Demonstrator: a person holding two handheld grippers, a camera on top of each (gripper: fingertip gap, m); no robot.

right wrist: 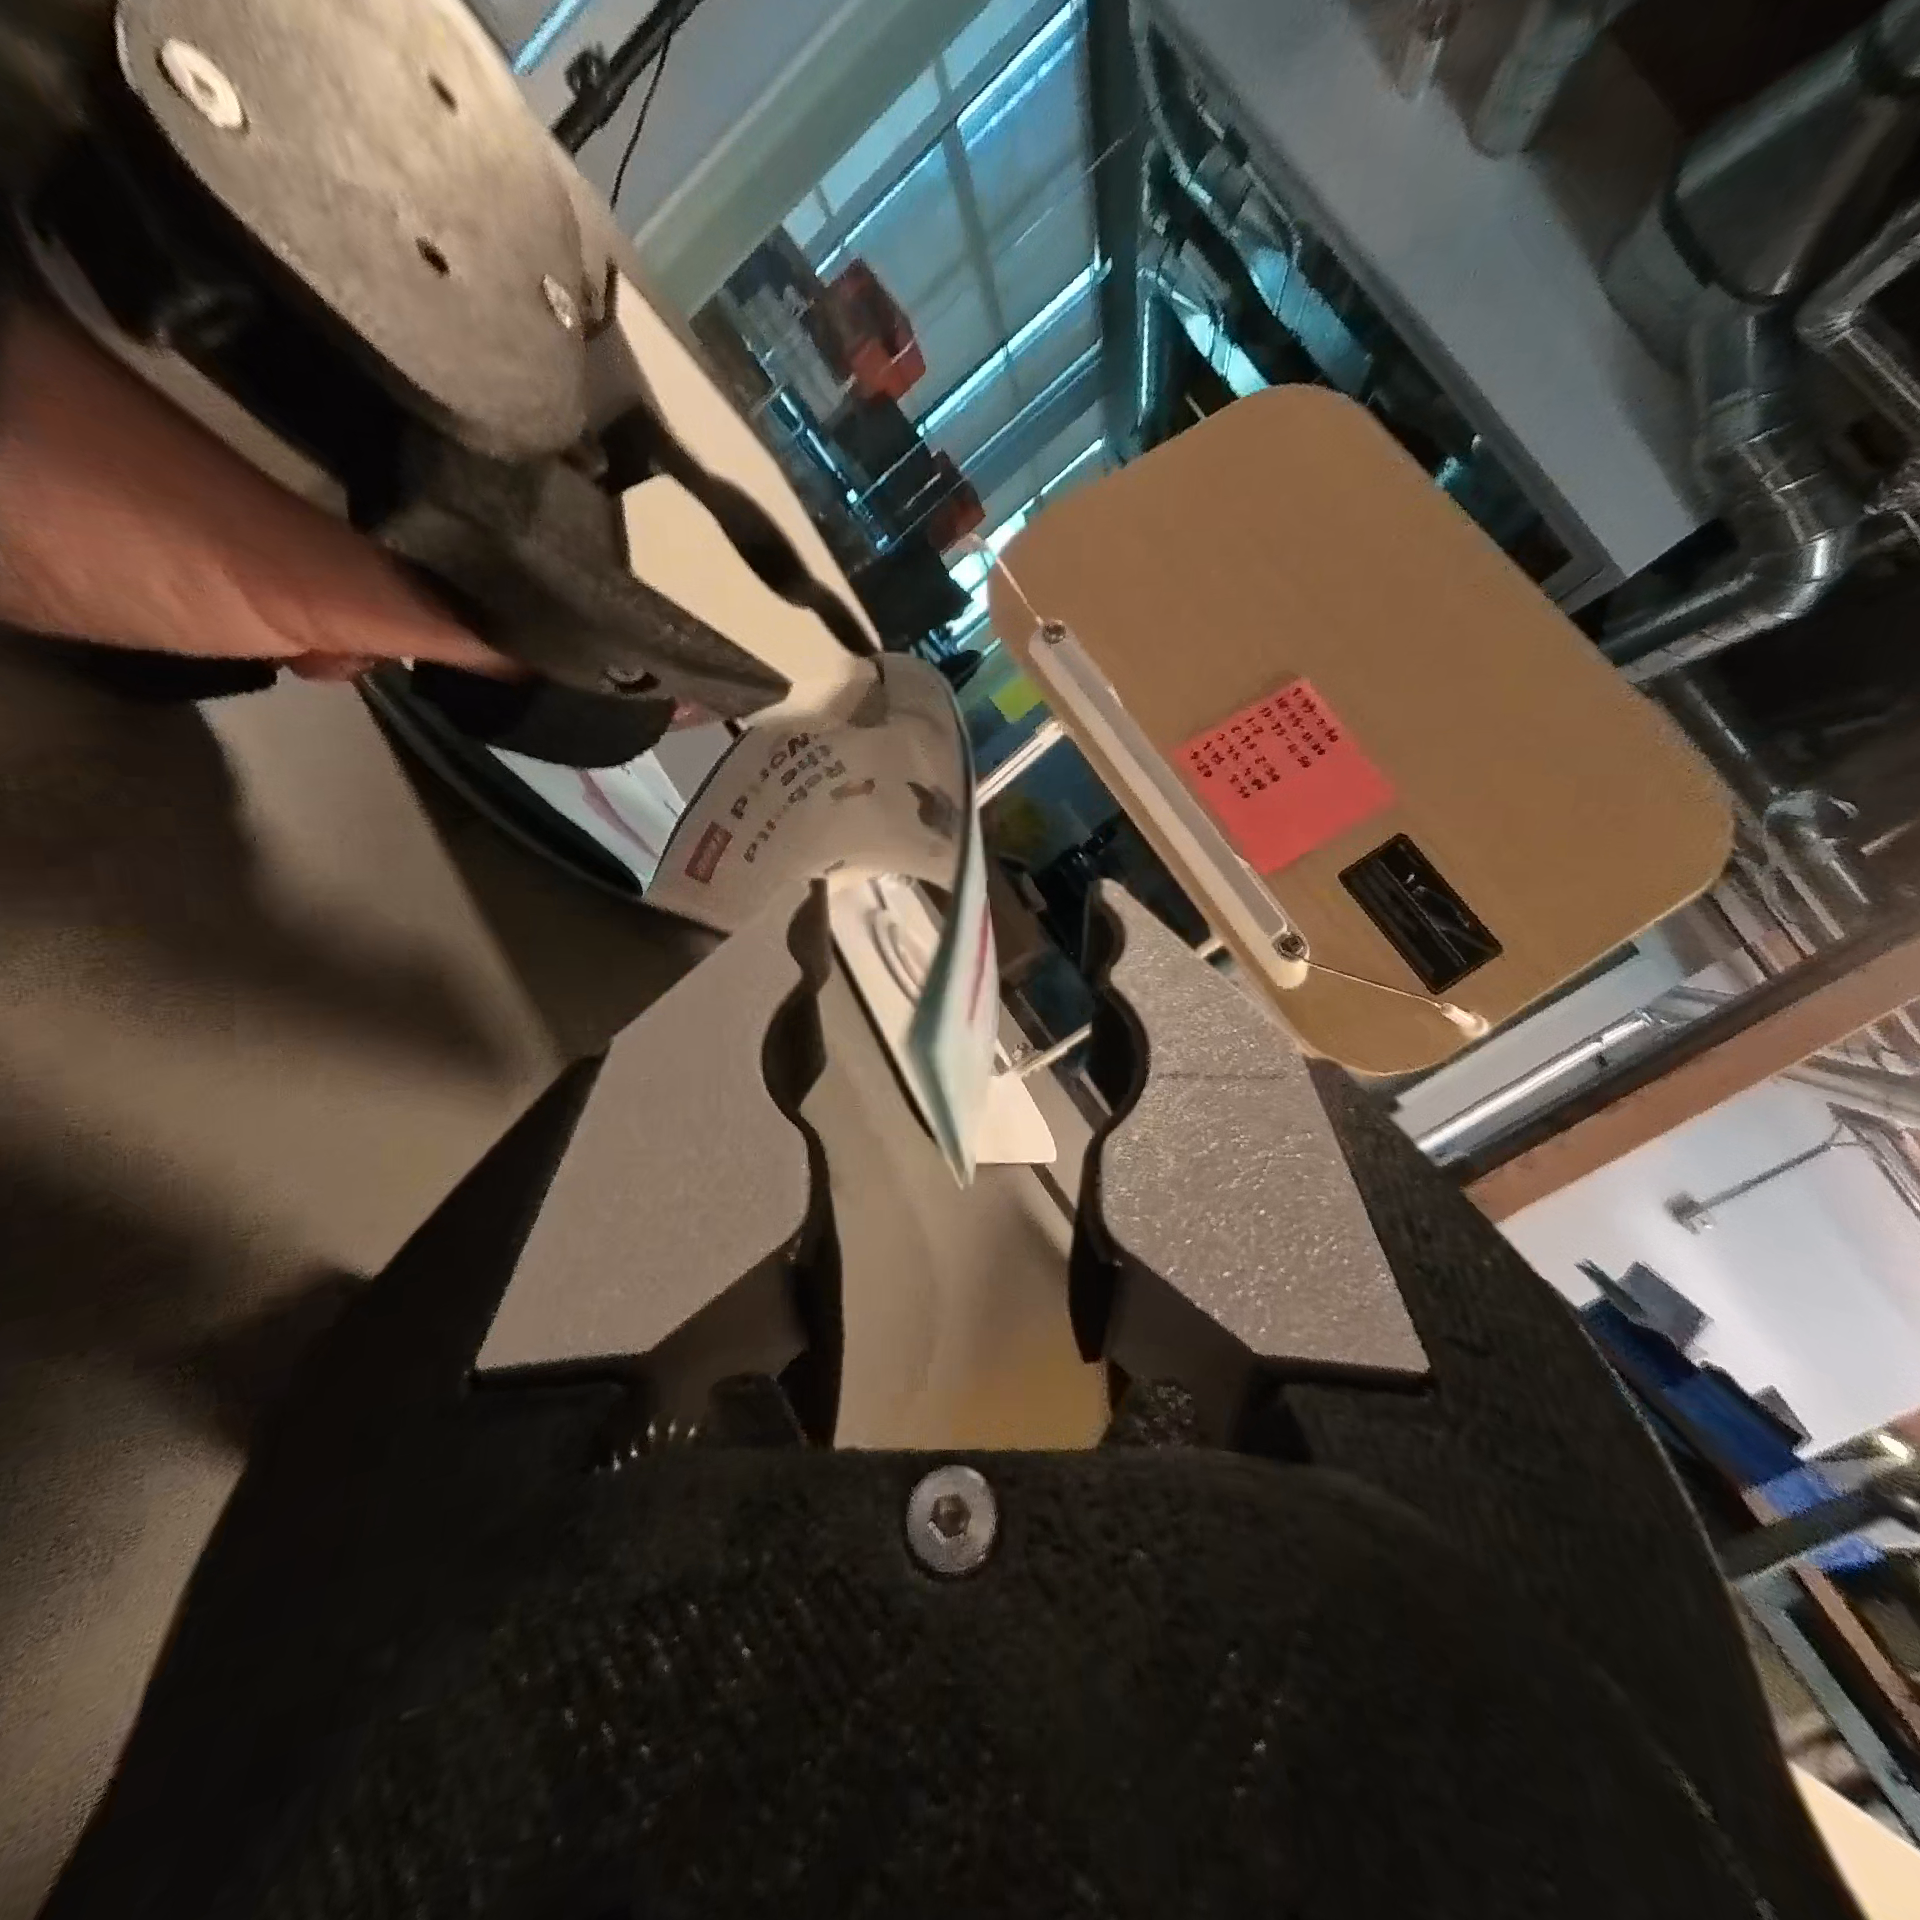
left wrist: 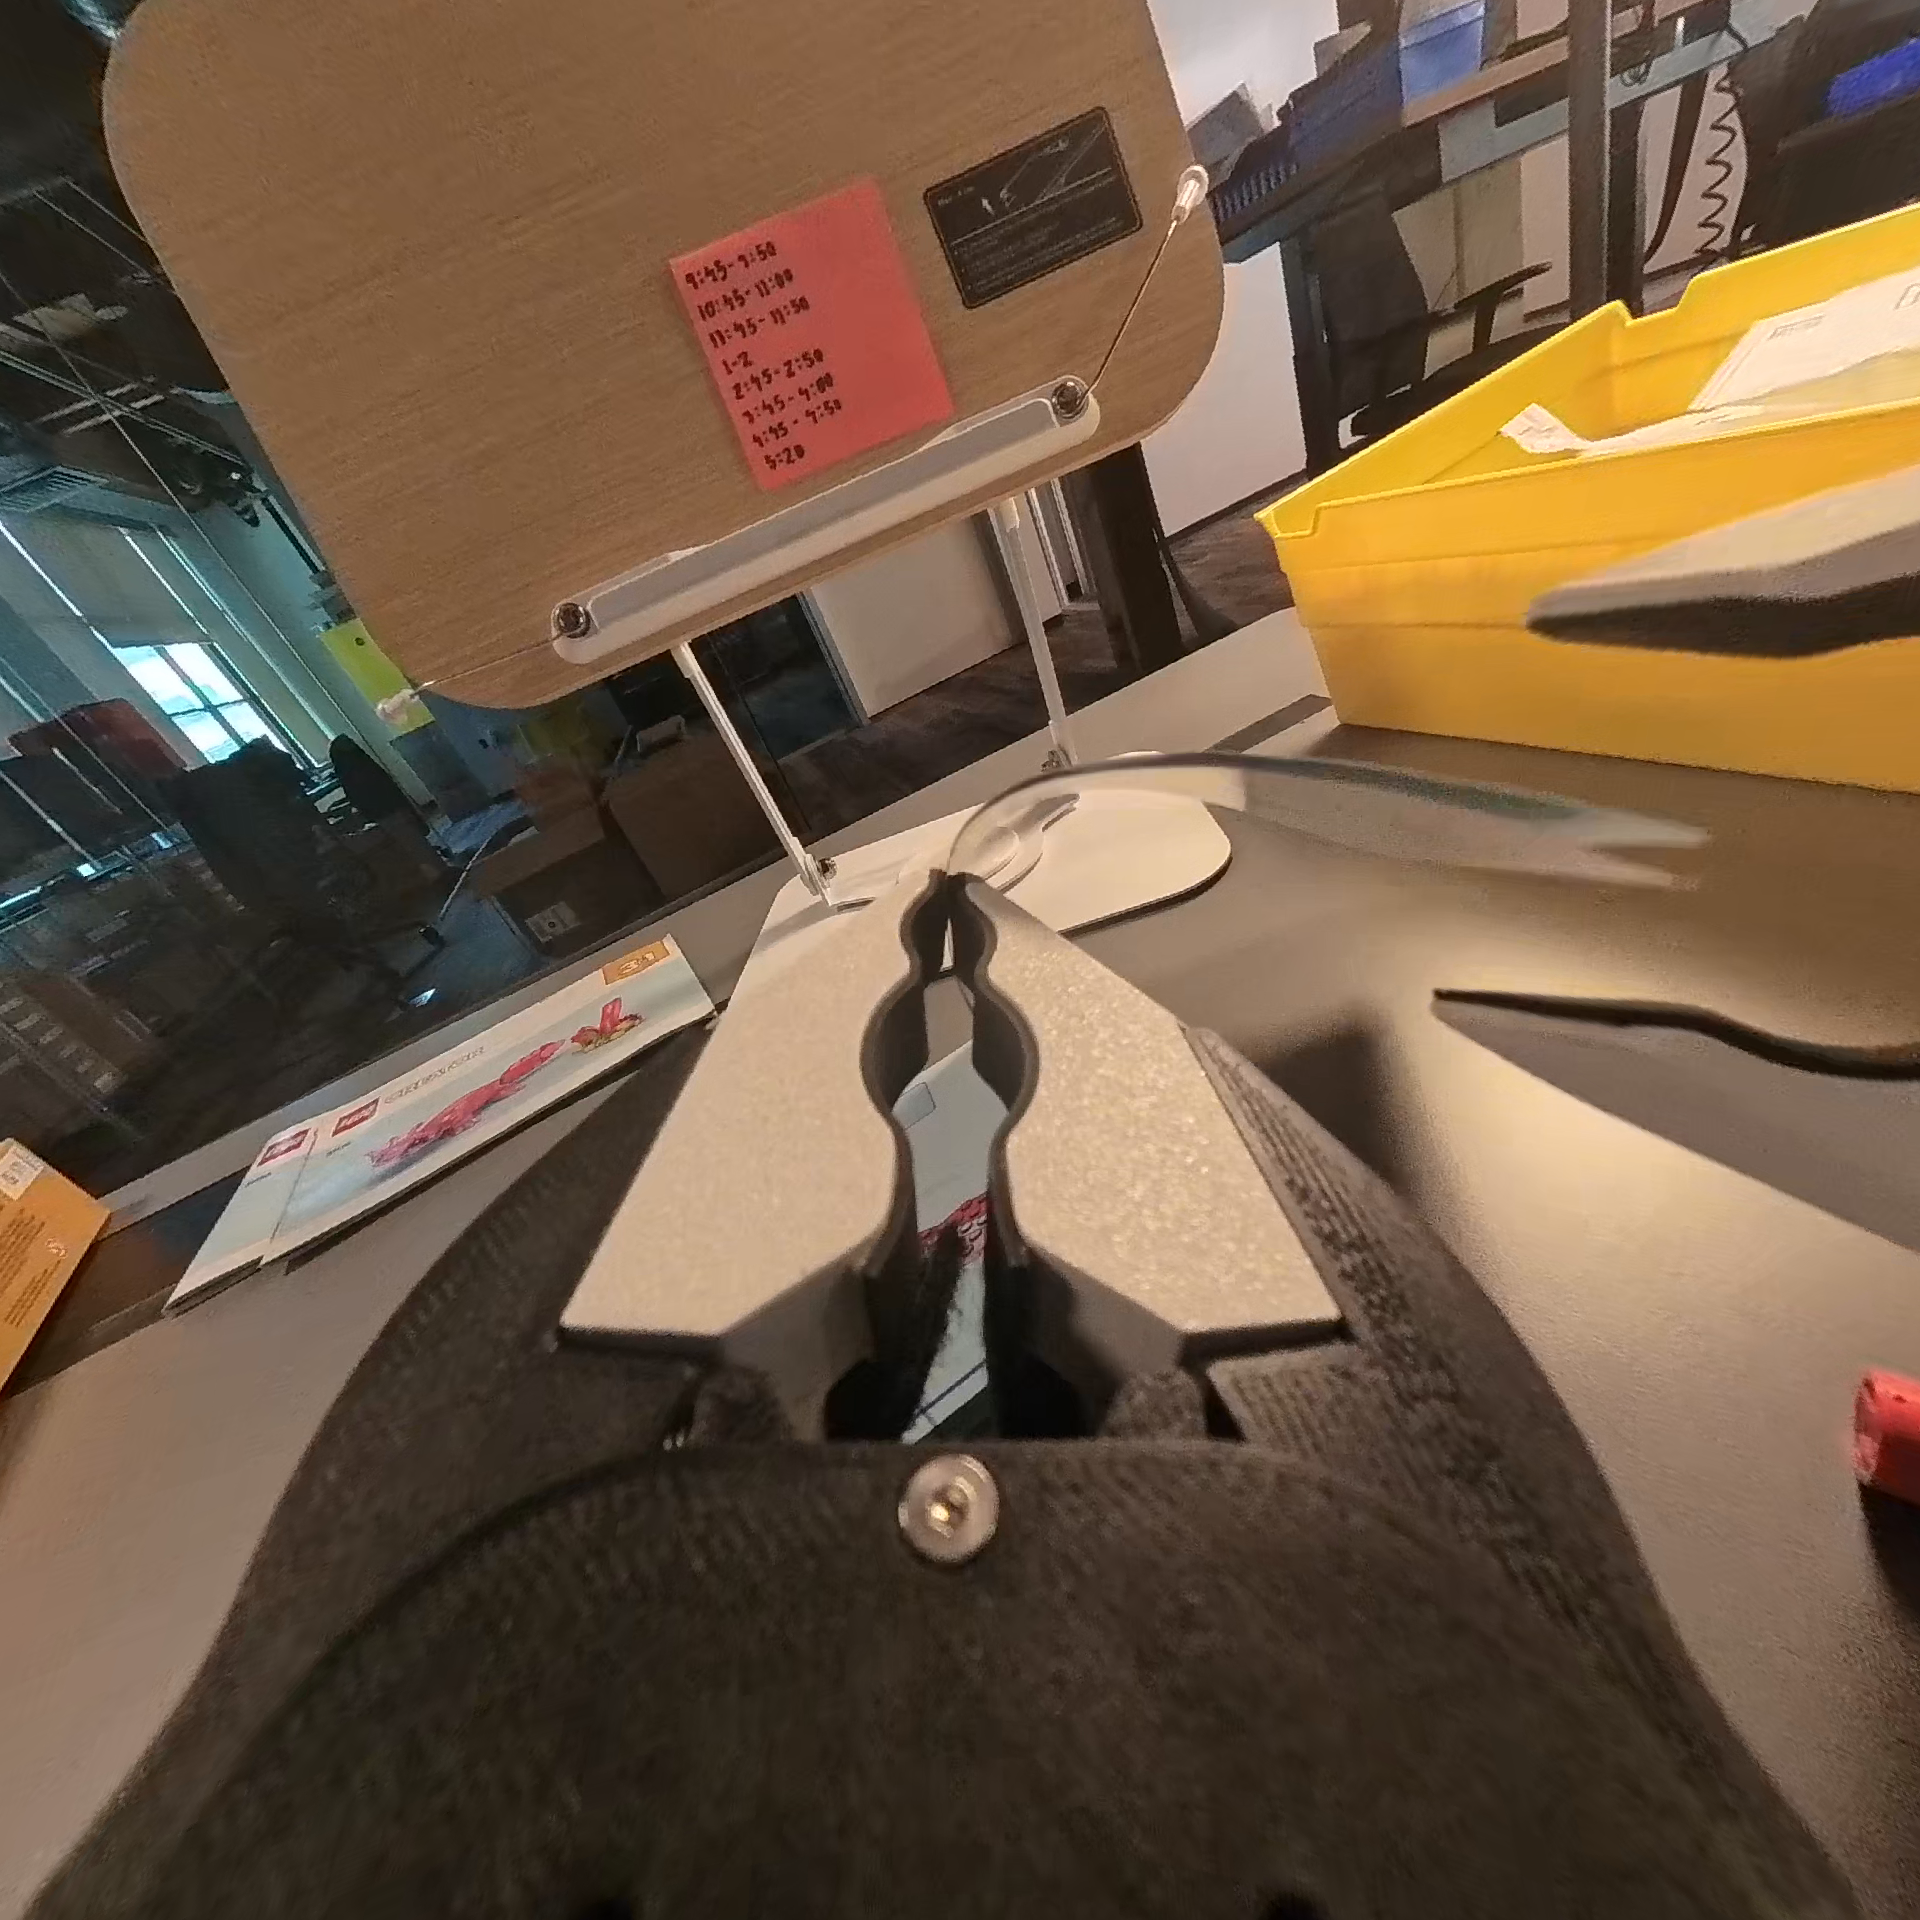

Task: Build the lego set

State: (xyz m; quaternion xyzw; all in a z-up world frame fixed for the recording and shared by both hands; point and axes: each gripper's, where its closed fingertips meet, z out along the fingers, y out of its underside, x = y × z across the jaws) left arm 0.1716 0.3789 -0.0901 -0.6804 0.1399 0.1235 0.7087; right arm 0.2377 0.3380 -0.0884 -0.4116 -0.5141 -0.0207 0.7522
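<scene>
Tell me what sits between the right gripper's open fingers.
In the right wrist view, the free end of a bent booklet hangs between the right gripper's fingers, not pinched; the left gripper holds its other end.

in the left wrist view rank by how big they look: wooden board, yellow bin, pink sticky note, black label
1. Wooden board, largest.
2. Yellow bin, though the frame edge cuts it off, so its full size is unsure.
3. Pink sticky note.
4. Black label, smallest.

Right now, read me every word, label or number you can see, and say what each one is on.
Wording withheld; bearers only.
Pink note on the board: handwritten lines.
Black sticker on the board: too small.
Booklets on the table: printed covers.
Leaflet in the left tool: blurred print.
</scene>
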